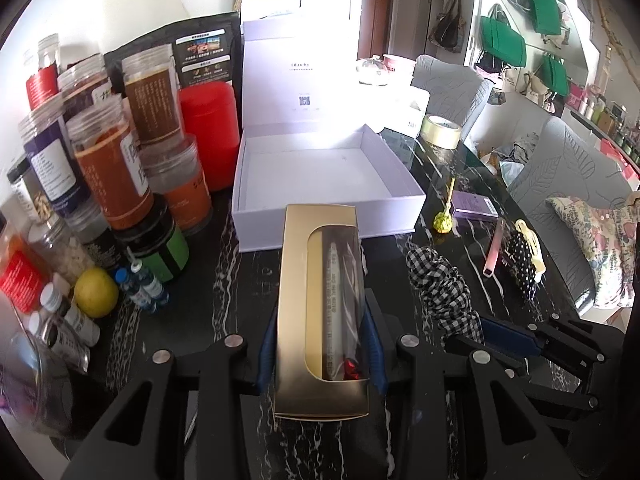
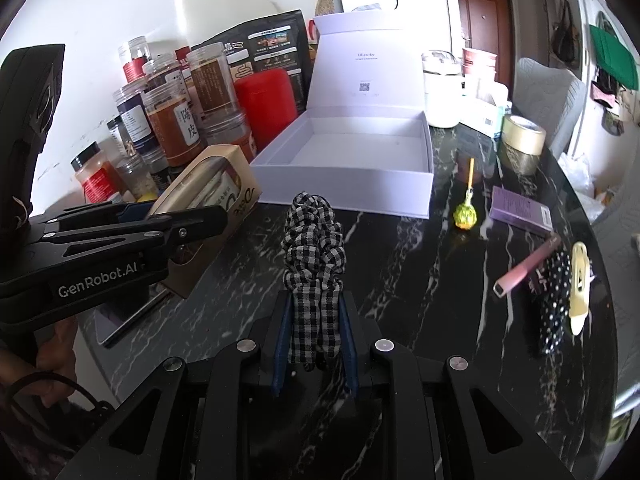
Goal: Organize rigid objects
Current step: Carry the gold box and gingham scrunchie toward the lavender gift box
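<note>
My left gripper (image 1: 320, 354) is shut on a gold window box (image 1: 320, 312), holding it lengthwise just short of the open white box (image 1: 328, 172). The same gold box (image 2: 208, 196) and left gripper (image 2: 160, 220) show at the left of the right wrist view. My right gripper (image 2: 314, 344) is shut on a black-and-white checked scrunchie (image 2: 314, 240), in front of the white box (image 2: 348, 160). The scrunchie (image 1: 440, 288) also shows in the left wrist view, with the right gripper (image 1: 508, 340) behind it.
Many jars and a red canister (image 1: 206, 132) crowd the left, with a lemon (image 1: 96, 292) and small vials. On the right lie a lollipop (image 2: 464, 212), purple box (image 2: 520, 210), pink tube (image 2: 526, 266), dotted scrunchie (image 2: 554, 300), hair clip (image 2: 580, 280) and tape roll (image 2: 522, 136).
</note>
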{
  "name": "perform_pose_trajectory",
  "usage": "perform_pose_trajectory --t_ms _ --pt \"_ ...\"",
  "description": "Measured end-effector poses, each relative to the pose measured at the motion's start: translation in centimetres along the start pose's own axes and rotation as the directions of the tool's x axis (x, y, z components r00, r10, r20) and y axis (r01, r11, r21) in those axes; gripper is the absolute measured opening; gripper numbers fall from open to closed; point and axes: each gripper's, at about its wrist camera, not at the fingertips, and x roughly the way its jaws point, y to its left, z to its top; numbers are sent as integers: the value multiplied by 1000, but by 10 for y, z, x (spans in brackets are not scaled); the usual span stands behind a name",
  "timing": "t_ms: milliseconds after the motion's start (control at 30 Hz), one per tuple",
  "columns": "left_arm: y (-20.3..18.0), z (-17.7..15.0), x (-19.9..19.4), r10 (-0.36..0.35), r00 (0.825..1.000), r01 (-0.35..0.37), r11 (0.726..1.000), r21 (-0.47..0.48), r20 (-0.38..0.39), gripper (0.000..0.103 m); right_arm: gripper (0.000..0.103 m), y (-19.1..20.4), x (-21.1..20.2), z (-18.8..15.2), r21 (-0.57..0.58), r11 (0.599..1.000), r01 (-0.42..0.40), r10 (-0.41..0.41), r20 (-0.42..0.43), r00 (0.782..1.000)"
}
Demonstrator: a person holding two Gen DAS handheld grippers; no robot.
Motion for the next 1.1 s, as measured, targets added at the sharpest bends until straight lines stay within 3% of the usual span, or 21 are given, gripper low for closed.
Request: perform_pose_trajectory --t_ms 700,1100 --pt "-5 87 14 -58 993 53 997 56 105 37 23 -15 3 81 -76 996 42 -34 93 995" --pt "-4 137 43 -35 990 26 997 68 134 37 23 -30 18 127 -114 991 64 -49 127 991"
